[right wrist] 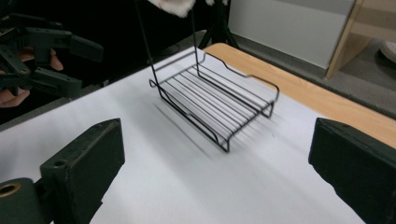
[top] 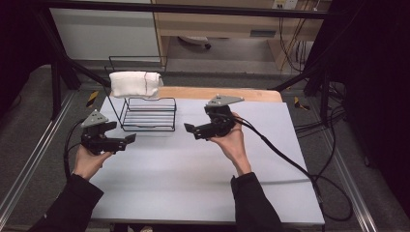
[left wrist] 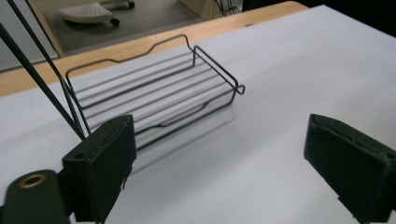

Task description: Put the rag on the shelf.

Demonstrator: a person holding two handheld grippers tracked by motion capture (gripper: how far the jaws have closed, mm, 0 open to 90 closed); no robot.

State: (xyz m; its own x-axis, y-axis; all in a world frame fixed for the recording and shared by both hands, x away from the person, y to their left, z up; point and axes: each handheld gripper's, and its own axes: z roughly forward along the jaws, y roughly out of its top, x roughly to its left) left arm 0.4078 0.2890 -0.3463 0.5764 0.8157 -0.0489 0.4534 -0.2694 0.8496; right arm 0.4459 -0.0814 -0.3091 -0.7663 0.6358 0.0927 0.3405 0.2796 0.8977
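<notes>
A black wire rack (top: 147, 115) stands at the back left of the white table top (top: 193, 179). A folded white towel (top: 135, 83) lies on its upper shelf; the lower shelf (left wrist: 154, 88) is bare. My left gripper (top: 126, 140) hovers left of the rack, pointing right, open with nothing between its jaws (left wrist: 219, 158). My right gripper (top: 191, 129) hovers right of the rack, pointing left at it, also open and holding nothing (right wrist: 215, 172). In the right gripper view the rack (right wrist: 215, 100) is ahead, the towel's edge (right wrist: 173, 5) is at the top, and the left gripper (right wrist: 46, 56) is beyond.
A wooden strip (top: 217, 93) runs along the table's far edge. The right gripper's black cable (top: 290, 162) trails across the table to the right. Dark frame posts (top: 58, 63) stand at the back left and right. The white sheet in front of the rack lies flat.
</notes>
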